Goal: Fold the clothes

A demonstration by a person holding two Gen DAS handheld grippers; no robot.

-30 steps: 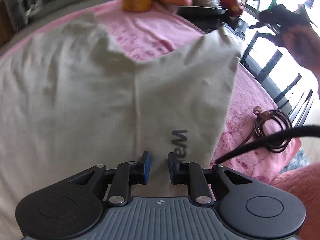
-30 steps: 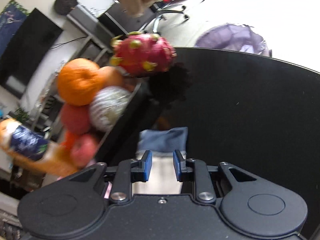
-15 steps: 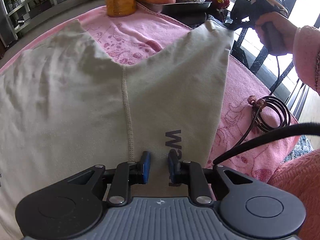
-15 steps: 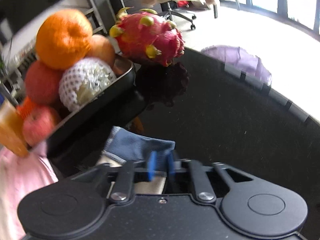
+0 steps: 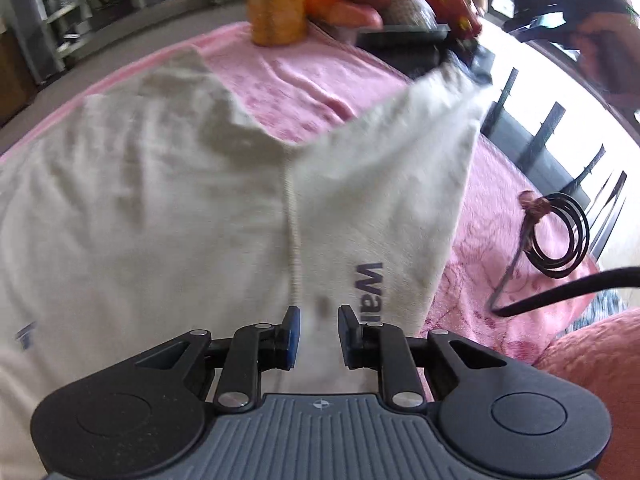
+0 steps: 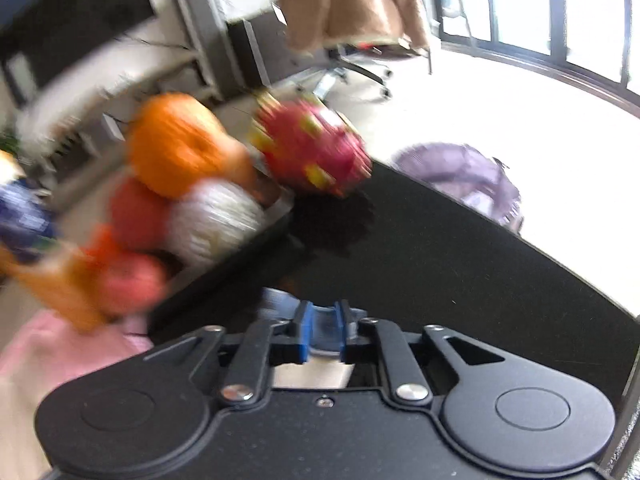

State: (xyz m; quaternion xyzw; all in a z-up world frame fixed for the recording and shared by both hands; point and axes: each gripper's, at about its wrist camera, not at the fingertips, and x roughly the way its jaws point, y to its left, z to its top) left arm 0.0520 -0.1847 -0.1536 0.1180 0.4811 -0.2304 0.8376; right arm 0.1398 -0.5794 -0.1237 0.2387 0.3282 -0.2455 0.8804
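The shorts (image 5: 208,216) are cream cotton knit, spread over a pink towel (image 5: 304,84) on the table, and they fill the left wrist view from 9 o'clock to 2 o'clock. The cloth looks light, soft and limp, so I judge it will sag and wrinkle when lifted, and it will not slip much on the rough towel. A raised seam (image 5: 293,236) runs down the middle, and dark printed letters (image 5: 370,288) sit at about 5 o'clock of it. The left gripper (image 5: 318,330) rests low over the waist edge with its blue pads apart and cloth lying between them; they seem not pressed, so I call it released. The right gripper (image 6: 322,330) has its pads narrowed on a blue cuff (image 6: 280,304) of the far leg, and it seems to be clenched on this hem, though the view is blurred. In the left view this leg corner is lifted toward 1 o'clock. Good places to hold are the hems and the waistband, where the cloth is doubled and firmer. At 12 o'clock stands a tray (image 5: 404,36) with round fruit, orange and red, and an orange bottle (image 5: 276,4). A dark coiled cable (image 5: 560,236) lies on the towel at 3 o'clock.
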